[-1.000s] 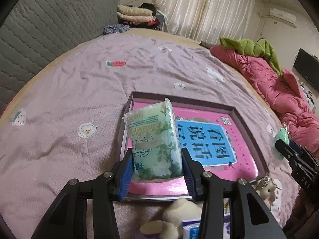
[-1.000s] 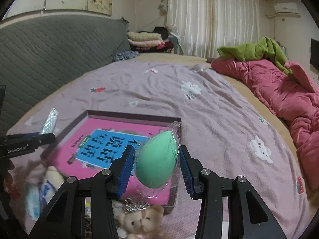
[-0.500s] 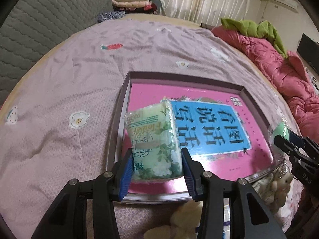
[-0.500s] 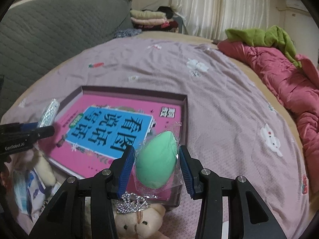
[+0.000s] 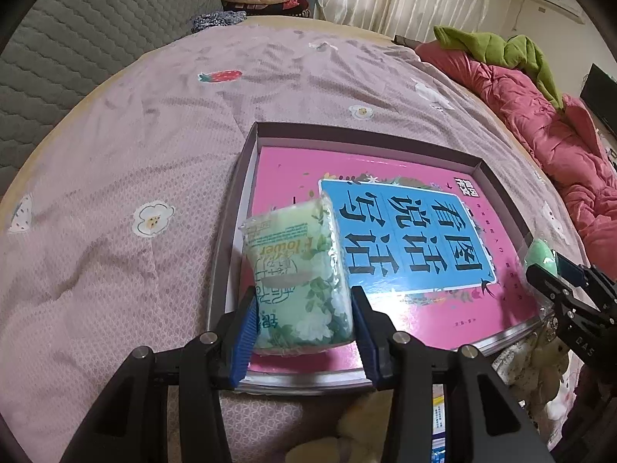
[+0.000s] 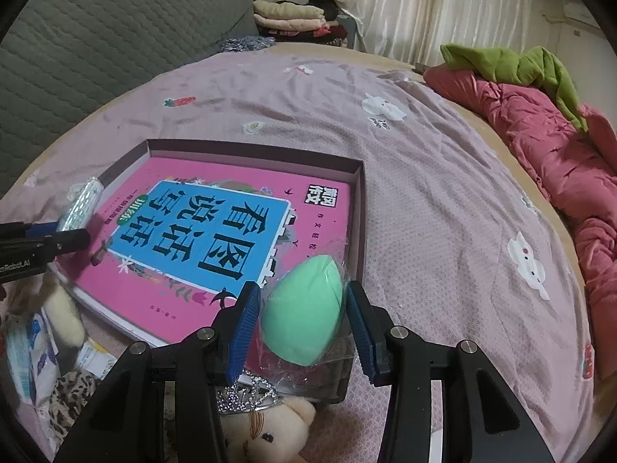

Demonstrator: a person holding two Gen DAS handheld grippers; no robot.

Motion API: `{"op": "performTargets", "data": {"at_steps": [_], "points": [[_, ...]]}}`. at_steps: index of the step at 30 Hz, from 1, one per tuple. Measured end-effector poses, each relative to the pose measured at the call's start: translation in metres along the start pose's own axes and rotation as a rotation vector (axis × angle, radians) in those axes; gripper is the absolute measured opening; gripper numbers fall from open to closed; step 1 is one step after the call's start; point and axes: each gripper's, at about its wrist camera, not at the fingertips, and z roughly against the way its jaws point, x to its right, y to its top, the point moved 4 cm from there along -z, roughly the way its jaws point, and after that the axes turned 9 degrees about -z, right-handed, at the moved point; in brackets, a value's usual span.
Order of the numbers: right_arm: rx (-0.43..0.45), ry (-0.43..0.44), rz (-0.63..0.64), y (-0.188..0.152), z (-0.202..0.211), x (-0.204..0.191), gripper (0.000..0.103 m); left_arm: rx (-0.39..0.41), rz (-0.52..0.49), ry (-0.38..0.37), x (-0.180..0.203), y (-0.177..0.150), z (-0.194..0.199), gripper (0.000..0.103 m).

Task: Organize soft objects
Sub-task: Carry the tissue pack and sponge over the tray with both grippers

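While my left gripper (image 5: 302, 322) clamps the tissue pack (image 5: 297, 274) and my right gripper (image 6: 300, 328) the green sponge (image 6: 304, 310) — both over the box's (image 5: 246, 162) near edge — I'd lower gently, releasing only once each rests inside.

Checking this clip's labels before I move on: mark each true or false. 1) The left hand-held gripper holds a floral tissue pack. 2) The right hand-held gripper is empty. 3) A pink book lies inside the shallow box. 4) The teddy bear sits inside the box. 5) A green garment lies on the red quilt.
1) True: the left hand-held gripper clamps the floral tissue pack.
2) False: the right hand-held gripper grips a green makeup sponge in clear wrap.
3) True: the pink book fills the shallow box.
4) False: the teddy bear lies on the bedsheet, outside the box's near edge.
5) True: the green garment rests on the red quilt.
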Motion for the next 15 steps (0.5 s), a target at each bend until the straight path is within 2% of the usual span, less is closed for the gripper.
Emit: {"op": "performTargets", "data": {"at_steps": [9,15], "points": [[0.008,-0.015,0.003,-0.0013,-0.0016,0.0006,0.05,-0.006,0.008,0.001,-0.0011,-0.0001,-0.0019,0.047],[-0.001,-0.003,-0.025,-0.0006,-0.0016,0.0046,0.057,-0.013,-0.001,0.005,-0.001,-0.0003,-0.003,0.047]]}}
